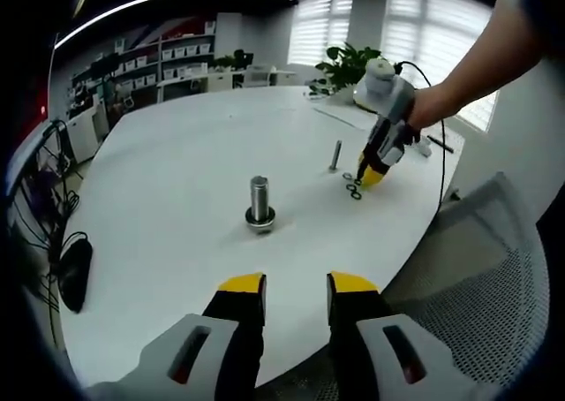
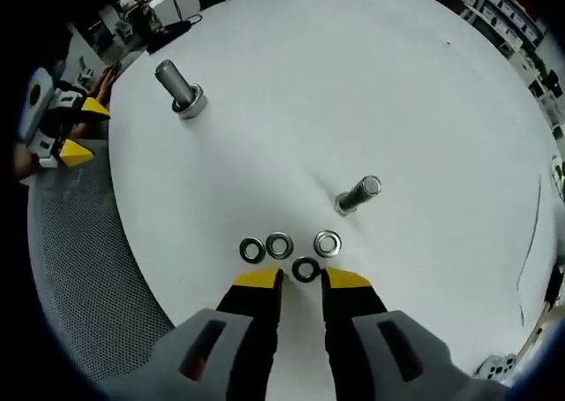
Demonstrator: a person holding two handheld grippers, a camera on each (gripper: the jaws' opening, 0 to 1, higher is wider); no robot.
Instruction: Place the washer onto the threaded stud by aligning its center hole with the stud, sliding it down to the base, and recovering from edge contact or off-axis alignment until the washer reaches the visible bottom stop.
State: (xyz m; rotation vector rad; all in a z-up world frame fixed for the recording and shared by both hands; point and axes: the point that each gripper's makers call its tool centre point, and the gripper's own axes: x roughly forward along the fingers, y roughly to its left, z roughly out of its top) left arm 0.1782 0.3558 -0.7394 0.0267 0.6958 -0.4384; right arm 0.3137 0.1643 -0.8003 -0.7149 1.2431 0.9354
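Note:
A small threaded stud [image 2: 357, 195] stands on the white round table [image 2: 371, 83], just beyond several loose washers [image 2: 280, 245]. One dark washer [image 2: 305, 269] lies flat between the tips of my right gripper [image 2: 302, 282], which is open and low over the table. In the left gripper view the same small stud [image 1: 335, 154] and the washers [image 1: 353, 187] lie beside the right gripper [image 1: 366, 176], held by a person's hand. A larger stud [image 1: 259, 198] with a washer at its base stands mid-table. My left gripper [image 1: 297, 286] is open and holds nothing, near the table edge.
A grey mesh chair [image 1: 494, 268] sits off the table's near right edge. A black object [image 1: 75, 273] lies by the left edge. A cable [image 1: 440, 136] trails from the right gripper. Shelves and a plant [image 1: 349, 65] stand far behind.

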